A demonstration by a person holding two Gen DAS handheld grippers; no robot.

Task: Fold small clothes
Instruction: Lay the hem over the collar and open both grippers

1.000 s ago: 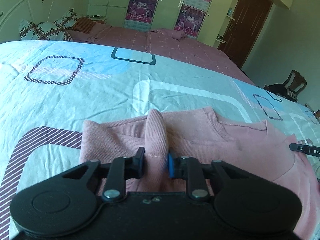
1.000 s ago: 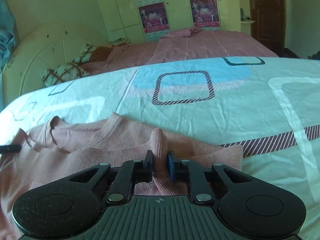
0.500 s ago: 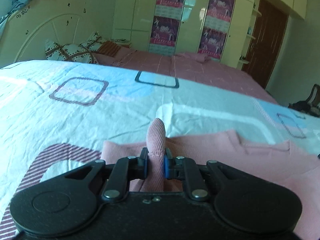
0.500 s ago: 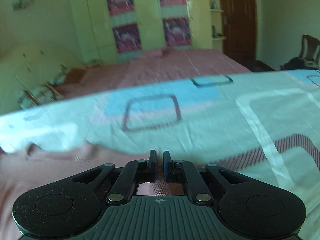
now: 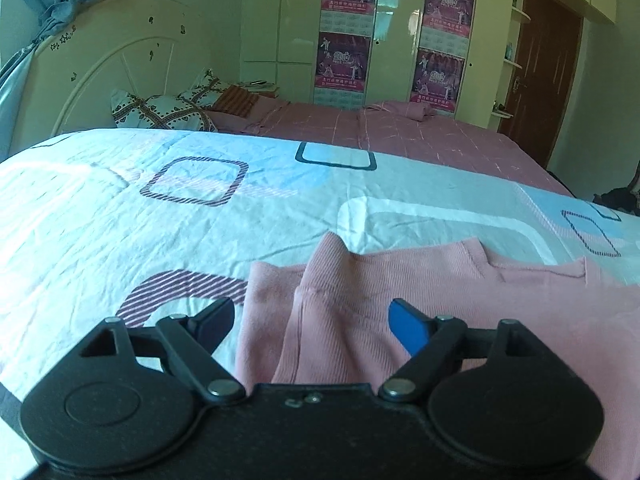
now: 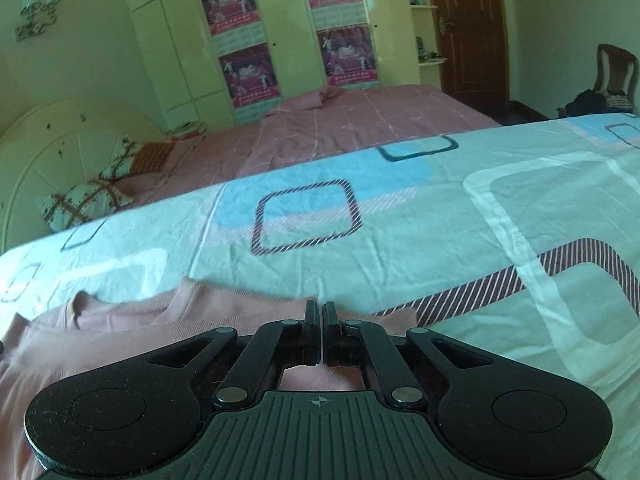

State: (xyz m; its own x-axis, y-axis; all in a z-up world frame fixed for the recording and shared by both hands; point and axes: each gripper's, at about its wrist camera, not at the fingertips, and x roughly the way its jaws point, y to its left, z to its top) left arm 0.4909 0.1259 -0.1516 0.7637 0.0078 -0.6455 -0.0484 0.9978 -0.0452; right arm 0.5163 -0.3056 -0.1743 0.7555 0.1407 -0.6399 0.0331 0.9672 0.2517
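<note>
A small pink ribbed sweater [image 5: 460, 292] lies on the patterned bedsheet [image 5: 200, 232]. In the left wrist view my left gripper [image 5: 310, 320] is open, its fingers spread either side of a raised fold of the sweater's hem, which it no longer pinches. In the right wrist view the sweater [image 6: 120, 340] lies low and to the left, collar toward the far side. My right gripper [image 6: 321, 312] is shut just above the sweater's right edge; I cannot see any cloth between its closed fingers.
The sheet [image 6: 440, 220] stretches far ahead and to the right. Beyond it lie a pink bed [image 6: 360, 120], pillows [image 5: 160, 114] by a white headboard, wardrobes with posters [image 5: 346, 32], a brown door [image 6: 468, 28] and a chair [image 6: 614, 72].
My left gripper has opened and let go of the sweater fold it pinched. My right gripper has closed fully and lifted off the cloth. Both views have tilted upward.
</note>
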